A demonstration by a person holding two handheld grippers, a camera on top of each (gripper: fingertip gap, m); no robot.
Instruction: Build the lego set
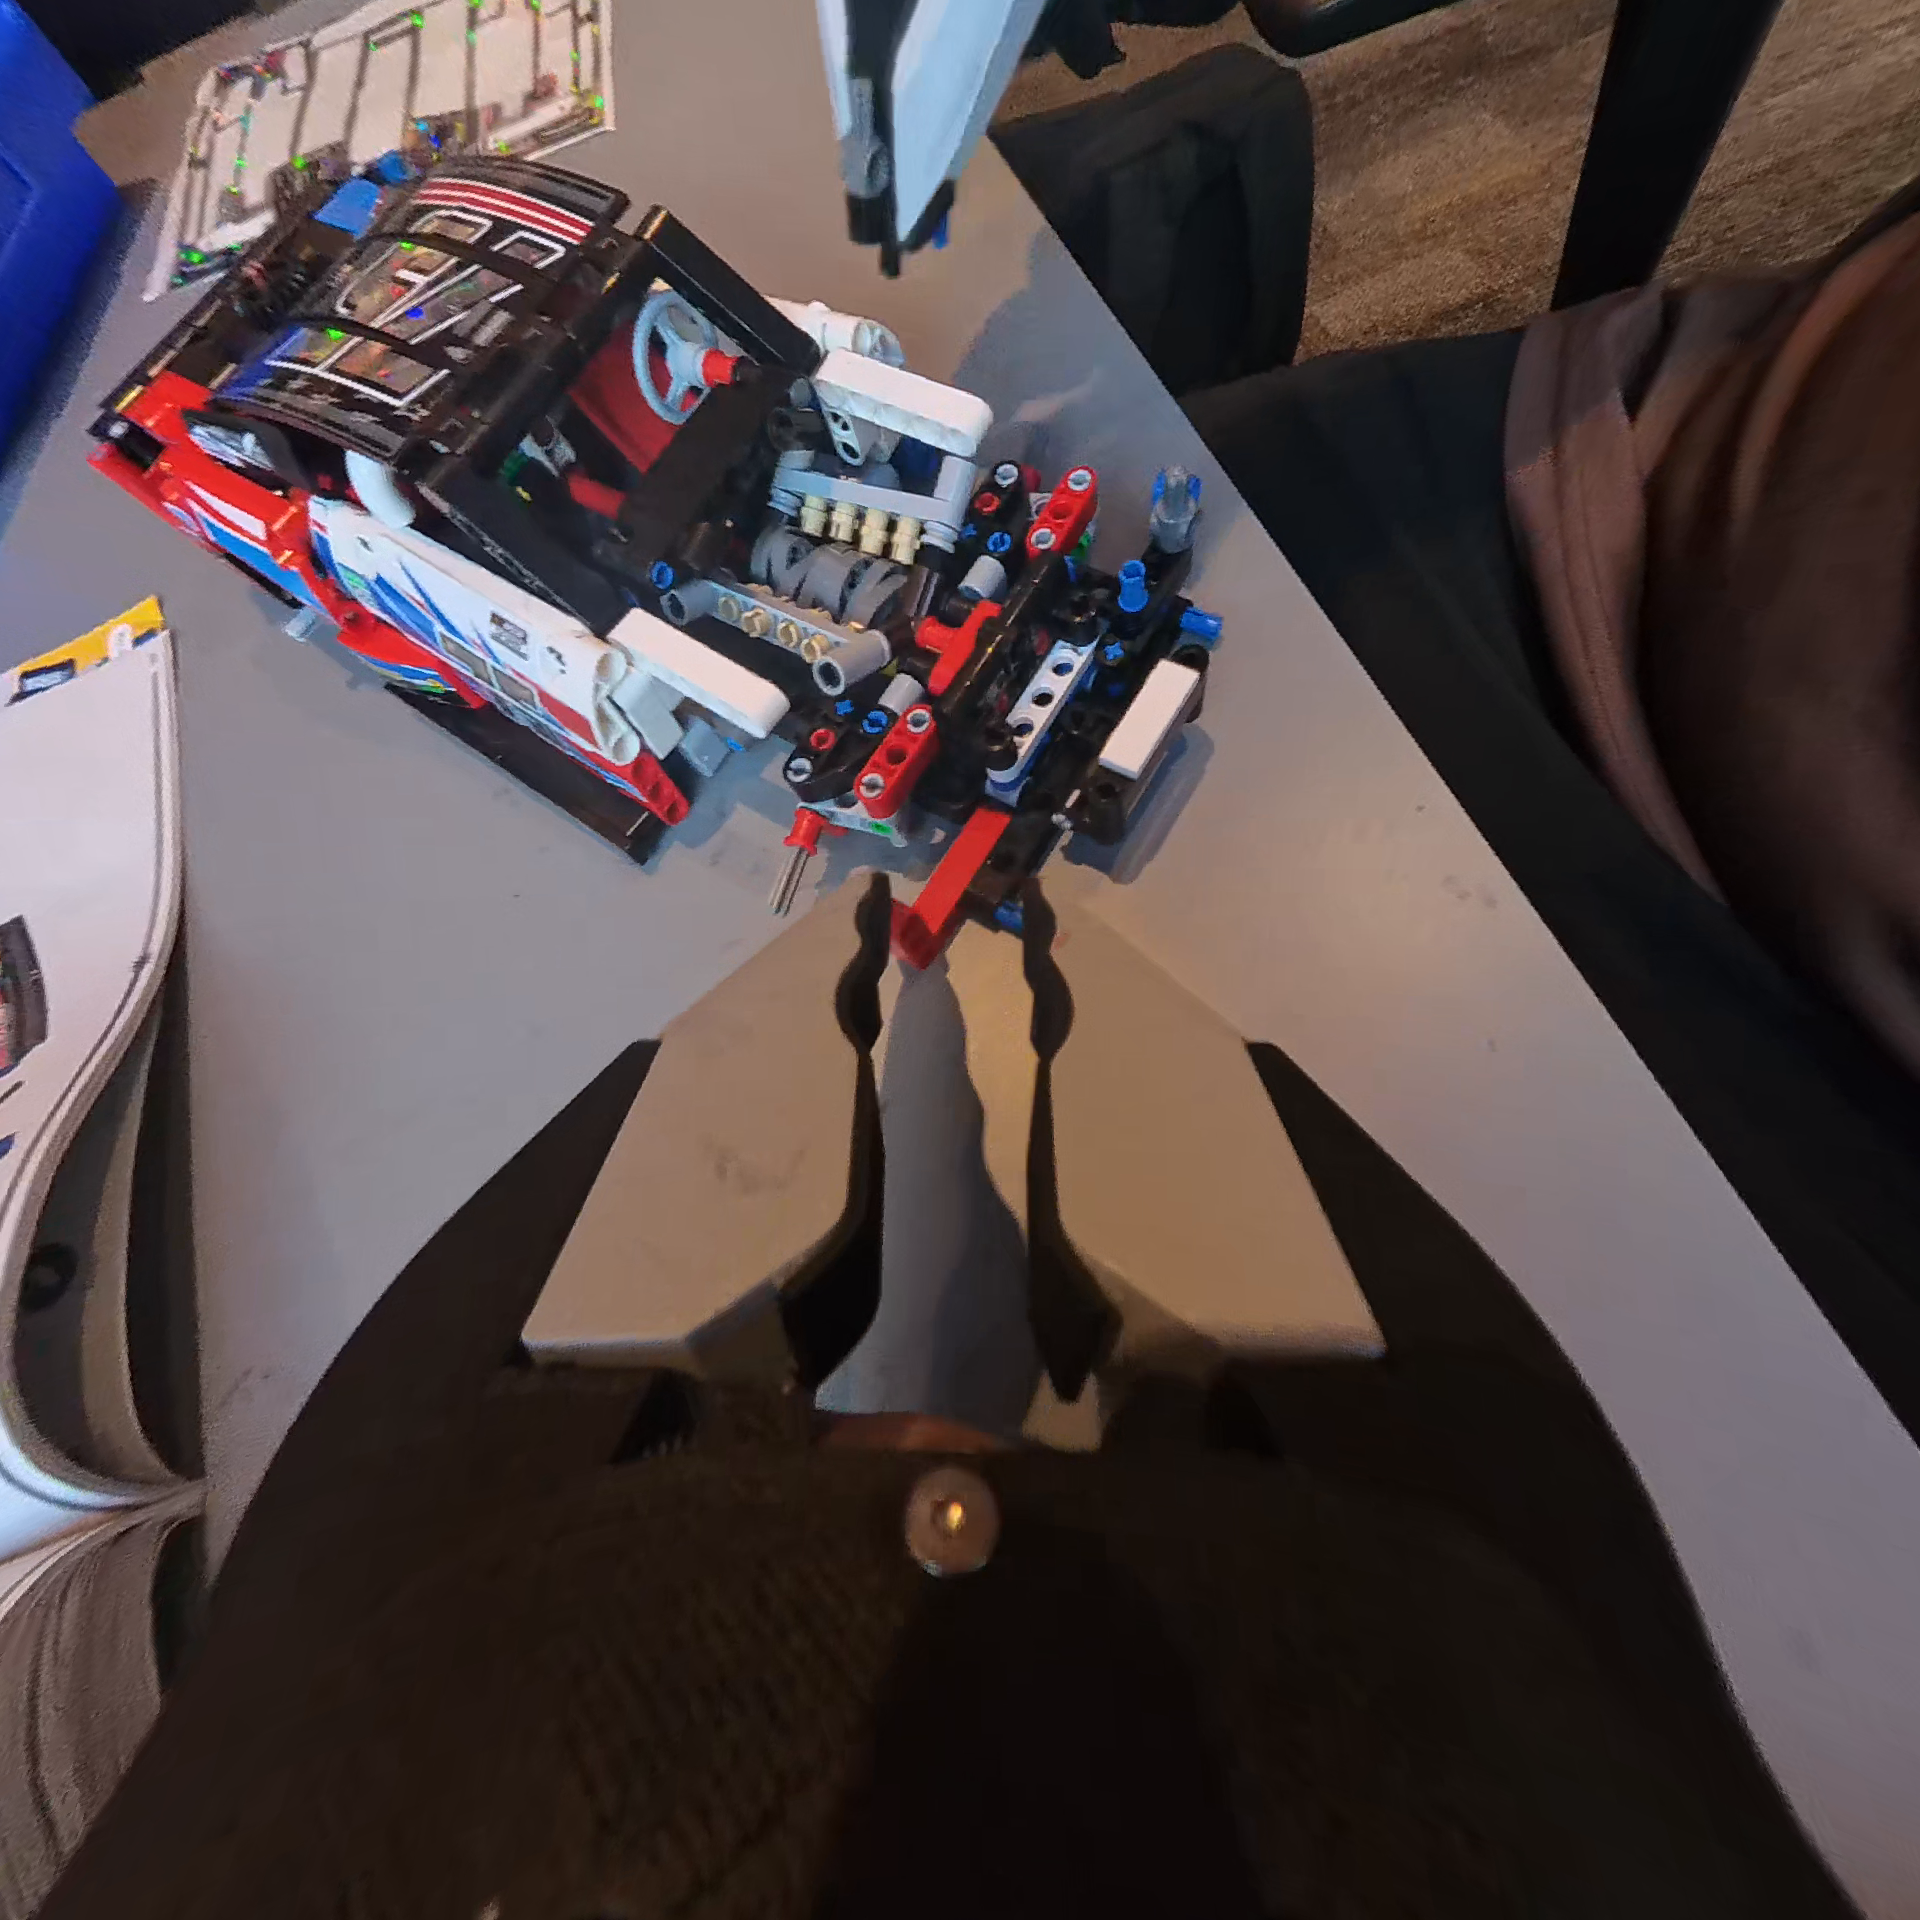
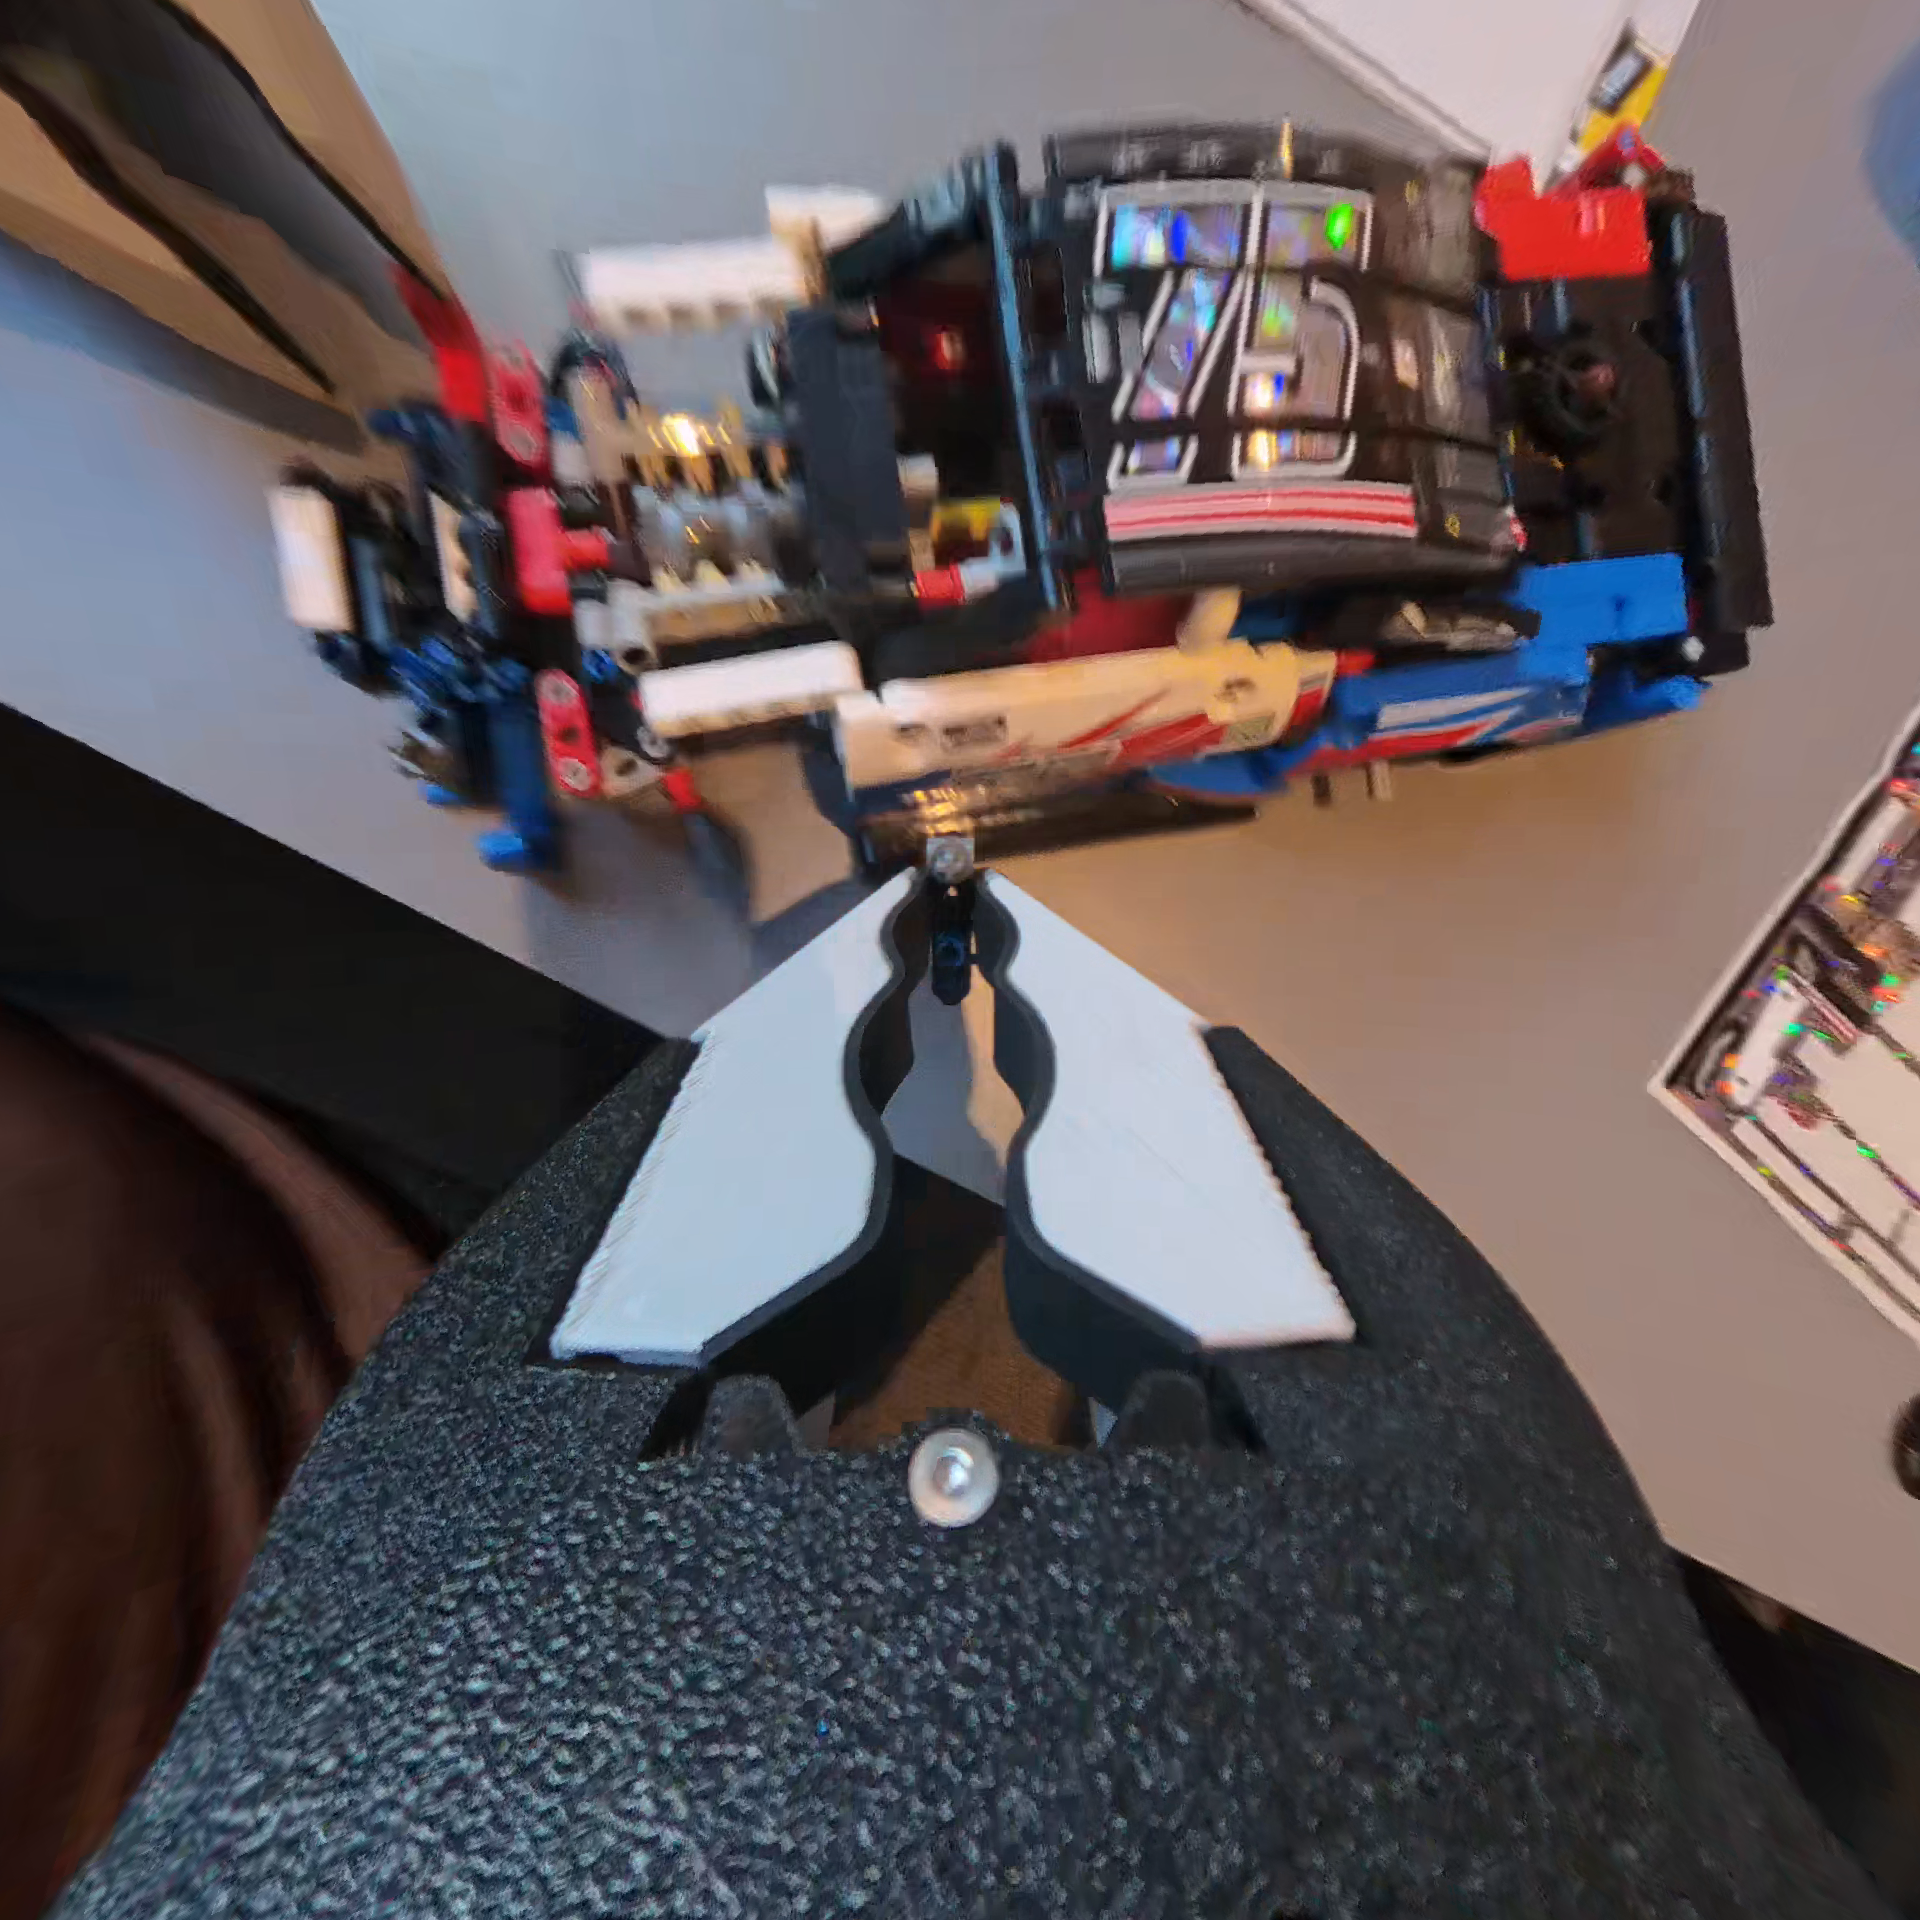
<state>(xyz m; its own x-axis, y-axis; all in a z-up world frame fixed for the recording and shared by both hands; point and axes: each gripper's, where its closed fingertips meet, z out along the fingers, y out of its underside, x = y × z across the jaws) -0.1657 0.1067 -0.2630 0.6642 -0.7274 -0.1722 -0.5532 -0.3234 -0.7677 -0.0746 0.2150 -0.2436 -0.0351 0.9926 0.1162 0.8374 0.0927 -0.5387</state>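
A part-built Lego race car (image 1: 582, 499), black, white, red and blue, lies on the grey table (image 1: 416, 987) with its open front frame toward me. My left gripper (image 1: 958, 899) is closed around a red beam (image 1: 940, 894) and the black parts beside it at the car's front end. My right gripper (image 2: 948, 883) is shut on a small black connector piece (image 2: 948, 951) with a grey stud on top, held just above the table beside the car (image 2: 1195, 468). The right gripper also shows in the left wrist view (image 1: 894, 145), above the car.
An open instruction booklet (image 1: 83, 987) lies at the left. A sticker sheet (image 1: 416, 94) lies behind the car and also shows in the right wrist view (image 2: 1808, 1039). A blue bin (image 1: 42, 229) stands far left. The table edge (image 1: 1455, 883) runs diagonally, with a person's lap beyond. Spacing between my two grippers at the tips: around 15 centimetres.
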